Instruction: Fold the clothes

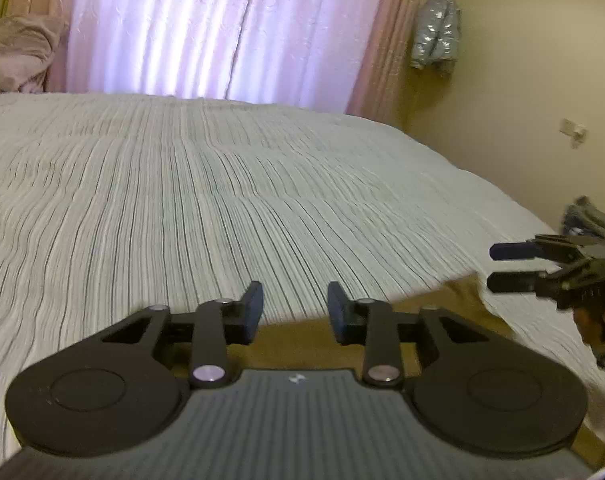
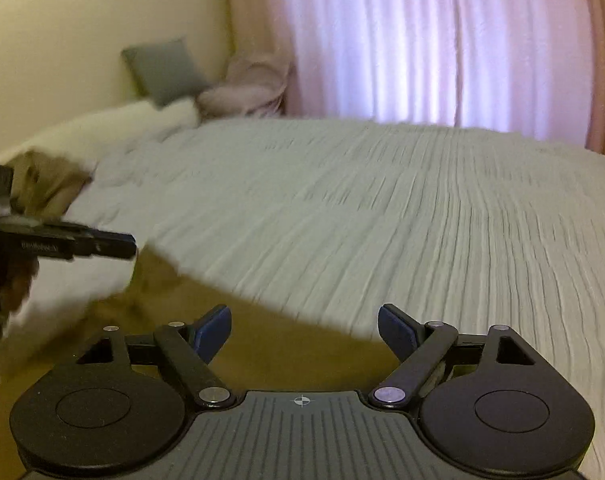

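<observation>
Left gripper (image 1: 295, 307): jaws apart, nothing between them, hovering over the near edge of the bed (image 1: 206, 200), striped pale bedspread. Olive-brown garment (image 2: 286, 344) lies on the near edge of the bed, right under both grippers, partly tucked beneath white fabric (image 2: 74, 284); both views motion-blurred, so folds unclear. Right gripper (image 2: 302, 334): jaws wide apart, empty, above the same garment, just right of the left one. Background: grey pillow (image 2: 164, 68) and pink bundle (image 2: 250, 88) at the left, backlit pink curtains (image 1: 206, 28), silver jacket (image 1: 436, 36) hanging on the wall at right.
</observation>
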Available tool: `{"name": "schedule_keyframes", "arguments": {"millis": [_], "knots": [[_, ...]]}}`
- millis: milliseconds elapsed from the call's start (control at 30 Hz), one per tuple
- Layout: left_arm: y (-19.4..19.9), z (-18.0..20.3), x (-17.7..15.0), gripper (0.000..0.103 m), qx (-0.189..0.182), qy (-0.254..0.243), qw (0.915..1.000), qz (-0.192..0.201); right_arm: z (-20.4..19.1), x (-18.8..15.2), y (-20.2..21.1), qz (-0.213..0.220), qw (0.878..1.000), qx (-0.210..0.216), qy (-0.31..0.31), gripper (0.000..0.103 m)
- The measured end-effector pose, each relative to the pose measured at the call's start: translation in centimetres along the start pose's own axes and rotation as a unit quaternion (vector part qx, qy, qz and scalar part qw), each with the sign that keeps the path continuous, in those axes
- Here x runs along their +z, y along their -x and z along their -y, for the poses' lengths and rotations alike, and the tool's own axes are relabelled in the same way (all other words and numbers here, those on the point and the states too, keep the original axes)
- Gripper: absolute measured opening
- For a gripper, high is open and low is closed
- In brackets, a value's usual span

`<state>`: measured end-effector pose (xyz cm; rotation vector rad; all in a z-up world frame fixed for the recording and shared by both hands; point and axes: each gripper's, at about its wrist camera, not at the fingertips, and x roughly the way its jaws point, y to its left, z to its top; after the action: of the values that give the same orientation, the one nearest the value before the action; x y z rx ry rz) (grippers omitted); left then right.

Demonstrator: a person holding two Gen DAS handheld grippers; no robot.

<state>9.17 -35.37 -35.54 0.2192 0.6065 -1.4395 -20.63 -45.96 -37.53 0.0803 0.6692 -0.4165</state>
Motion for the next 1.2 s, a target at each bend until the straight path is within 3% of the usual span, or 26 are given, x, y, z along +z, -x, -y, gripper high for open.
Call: {"name": "schedule_keyframes", "arguments": {"millis": [67,167,267,333,400,500,633,700,800,867,1000,1200], "knots": [[-2.7,0.5,0.0,0.03,0.024,-0.015,0.9993,-0.023,0.0,0.3,-1.8,-0.005,1.0,-0.015,0.007,0.084],[-4.5,-1.3,-2.8,0.028,0.099,-0.011,0.9933,-0.058,0.1,0.7,-4.6,-0.013,0.999,-0.037,0.017,0.084],[-3.3,-6.0,-4.9,0.004,0.064,0.103,0.9908,-0.059,2.5,-2.1,-5.7,-0.004,0.999,-0.034,-0.03,0.084],[-2.3,-7.4,-4.6,0.003,0.048,0.153,0.9858,-0.049,5.2,-3.3,-4.7,0.016,0.994,-0.001,-0.108,0.083],[-1.3,-7.4,-3.7,0.003,0.058,0.171,0.9833,-0.026,6.9,-3.6,-3.6,0.029,0.988,0.011,-0.153,0.083],[0.5,-4.9,-2.6,0.008,0.056,0.147,0.9875,0.01,6.2,-2.3,-1.9,0.028,0.988,-0.04,-0.145,0.083],[-0.4,1.8,-2.4,0.009,0.026,0.038,0.9987,-0.019,3.8,-0.7,-0.1,0.066,0.99,-0.012,-0.127,0.083],[-1.6,5.0,-3.7,0.01,0.04,-0.032,0.9976,-0.047,1.5,-0.1,-1.1,0.055,0.994,-0.008,-0.092,0.083],[-2.2,7.8,-7.0,0.011,0.071,-0.095,0.99,-0.078,-0.6,-1.8,-3.2,-0.001,0.998,-0.026,-0.055,0.083],[-1.5,8.1,-7.5,0.012,0.083,-0.092,0.9898,-0.071,-0.9,-3.4,-3.4,-0.015,0.998,-0.037,-0.056,0.083],[2.7,8.7,-8.3,0.014,0.073,-0.035,0.9948,-0.062,-2.6,-5.5,-0.2,-0.026,0.995,-0.056,-0.08,0.083],[9.6,10.1,-13.3,0.014,0.098,0.021,0.9914,-0.085,-5.9,-8.6,5.2,-0.049,0.989,-0.087,-0.112,0.083]]}}
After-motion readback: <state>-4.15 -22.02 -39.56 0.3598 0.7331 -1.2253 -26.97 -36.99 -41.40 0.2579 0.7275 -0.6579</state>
